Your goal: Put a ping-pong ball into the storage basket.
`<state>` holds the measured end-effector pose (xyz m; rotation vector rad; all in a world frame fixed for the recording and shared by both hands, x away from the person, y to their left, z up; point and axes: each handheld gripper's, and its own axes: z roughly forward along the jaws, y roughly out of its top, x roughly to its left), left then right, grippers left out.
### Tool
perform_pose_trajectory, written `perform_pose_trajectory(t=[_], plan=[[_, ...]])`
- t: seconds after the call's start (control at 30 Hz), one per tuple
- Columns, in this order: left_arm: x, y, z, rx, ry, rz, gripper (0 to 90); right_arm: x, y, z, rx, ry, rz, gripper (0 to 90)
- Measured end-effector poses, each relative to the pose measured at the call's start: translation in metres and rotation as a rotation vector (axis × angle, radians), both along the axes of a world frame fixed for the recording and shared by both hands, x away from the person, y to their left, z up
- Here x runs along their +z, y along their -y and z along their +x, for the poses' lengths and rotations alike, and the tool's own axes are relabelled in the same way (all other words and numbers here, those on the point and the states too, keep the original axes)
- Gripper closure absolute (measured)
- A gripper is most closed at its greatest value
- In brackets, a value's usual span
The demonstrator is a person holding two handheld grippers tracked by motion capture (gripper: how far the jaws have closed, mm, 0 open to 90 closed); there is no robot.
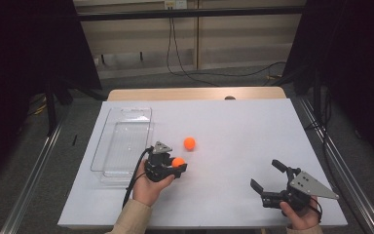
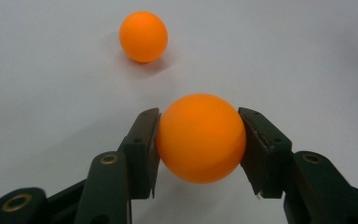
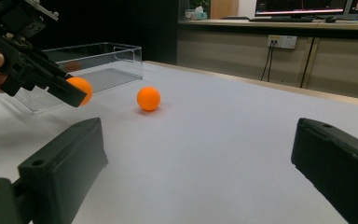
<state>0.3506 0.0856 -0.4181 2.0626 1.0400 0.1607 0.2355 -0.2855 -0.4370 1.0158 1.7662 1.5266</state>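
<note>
My left gripper is shut on an orange ball, held just above the white table. In the left gripper view both pads press the sides of that ball. A second orange ball lies loose on the table a little beyond it, also in the left gripper view and the right gripper view. At the near right my right gripper stands open over bare table, nothing between its jaws. From the right gripper view the left gripper and its held ball appear at the upper left.
A clear plastic tray stands at the left of the table, beside the left hand; it shows in the right gripper view too. A wooden edge borders the table's far side. Cables hang on the wall behind.
</note>
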Motion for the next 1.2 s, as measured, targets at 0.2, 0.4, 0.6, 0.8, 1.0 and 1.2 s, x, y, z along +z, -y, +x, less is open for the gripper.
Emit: perform_pose_trajectory(t=[0.2,0.4,0.6,0.8,1.0,1.2], plan=[[0.004,-0.001,0.001,-0.002,-0.004,-0.007,51.0,0.000,0.000,0.000,0.000,0.001,0.001,2.2],[0.011,-0.004,0.003,-0.002,-0.003,-0.019,51.0,0.000,0.000,0.000,-0.001,-0.001,0.002,2.2],[0.016,-0.008,0.005,-0.002,-0.006,-0.028,51.0,0.000,0.000,0.000,-0.001,-0.001,0.002,2.2],[0.020,-0.011,0.006,-0.005,-0.007,-0.028,51.0,0.000,0.000,0.000,-0.001,0.000,0.004,2.2],[0.022,-0.013,0.007,-0.013,-0.014,-0.028,51.0,0.000,0.000,0.000,0.000,0.000,0.004,2.2],[0.027,-0.016,0.008,-0.015,-0.015,-0.038,51.0,0.000,0.000,0.000,0.002,0.001,0.004,2.2]])
